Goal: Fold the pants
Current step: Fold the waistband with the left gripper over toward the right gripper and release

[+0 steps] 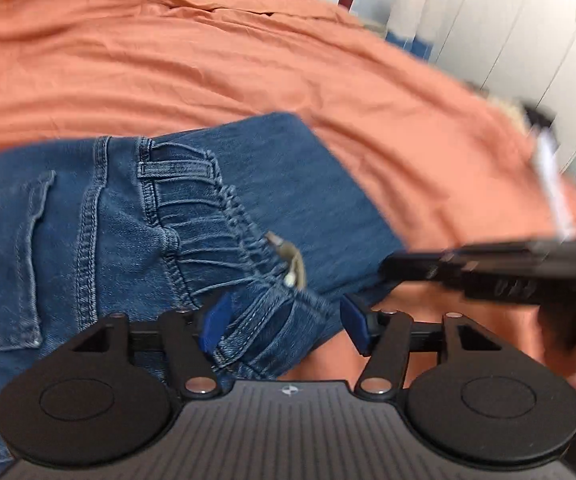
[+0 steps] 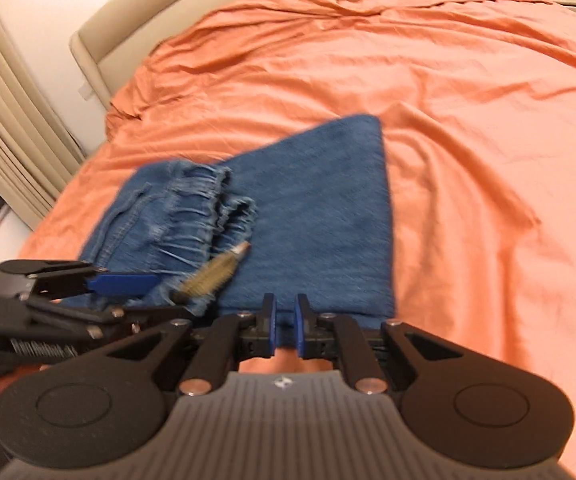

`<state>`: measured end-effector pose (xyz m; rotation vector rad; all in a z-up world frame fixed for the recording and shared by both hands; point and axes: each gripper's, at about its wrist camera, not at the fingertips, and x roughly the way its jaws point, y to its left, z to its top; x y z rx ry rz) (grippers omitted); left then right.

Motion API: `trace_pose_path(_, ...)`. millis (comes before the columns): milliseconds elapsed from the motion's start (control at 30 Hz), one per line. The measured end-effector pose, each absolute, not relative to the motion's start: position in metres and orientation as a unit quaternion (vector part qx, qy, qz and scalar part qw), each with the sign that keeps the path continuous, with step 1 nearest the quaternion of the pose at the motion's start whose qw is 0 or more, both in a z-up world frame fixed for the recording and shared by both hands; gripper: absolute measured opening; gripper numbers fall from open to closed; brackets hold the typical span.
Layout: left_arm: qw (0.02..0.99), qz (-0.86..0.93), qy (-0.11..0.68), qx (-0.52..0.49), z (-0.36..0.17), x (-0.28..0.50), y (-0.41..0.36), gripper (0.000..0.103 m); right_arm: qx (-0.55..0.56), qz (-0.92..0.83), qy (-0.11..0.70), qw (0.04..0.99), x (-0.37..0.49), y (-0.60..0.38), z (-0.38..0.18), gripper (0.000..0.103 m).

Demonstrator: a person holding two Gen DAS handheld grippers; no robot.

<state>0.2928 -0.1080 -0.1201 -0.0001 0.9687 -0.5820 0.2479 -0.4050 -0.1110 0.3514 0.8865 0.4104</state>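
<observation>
- Pants [image 2: 307, 216]: blue denim, folded, lay near the bed's [image 2: 467, 120] near edge; soft, fairly heavy, best gripped at the waistband [image 1: 208, 216].
- Left gripper [image 1: 284, 326]: released, straddling the waistband corner.
- Right gripper [image 2: 286, 322]: nearly clenched over the denim edge; whether gripping, unclear.

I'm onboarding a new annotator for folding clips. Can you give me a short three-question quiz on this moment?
1. True or false: the left gripper is clamped on the jeans' waistband.
2. What colour is the bedsheet under the jeans? A) white B) orange C) grey
3. Fill in: a tan ______ with a metal tip lies across the elastic waistband.

Key
1. False. Its jaws stand apart, with the waistband corner between them but not pinched.
2. B.
3. Drawstring.
</observation>
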Motion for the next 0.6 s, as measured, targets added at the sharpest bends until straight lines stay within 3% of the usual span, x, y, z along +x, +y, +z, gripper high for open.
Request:
trace_pose_path(167, 0.872, -0.263, 0.412, 0.010, -0.085, 0.292, -0.071, 0.069, 0.200, 0.219, 0.419, 0.858, 0.259, -0.392, -0.098, 0.011)
trace_pose_path(233, 0.887, -0.236, 0.397, 0.024, -0.078, 0.298, -0.049, 0.069, 0.205, 0.224, 0.419, 0.856, 0.275, -0.381, -0.093, 0.023)
trace_pose_path(600, 0.910, -0.125, 0.394, -0.029, -0.086, 0.331, 0.062, 0.069, 0.245, 0.205, 0.443, 0.838, 0.375, -0.322, -0.124, 0.028)
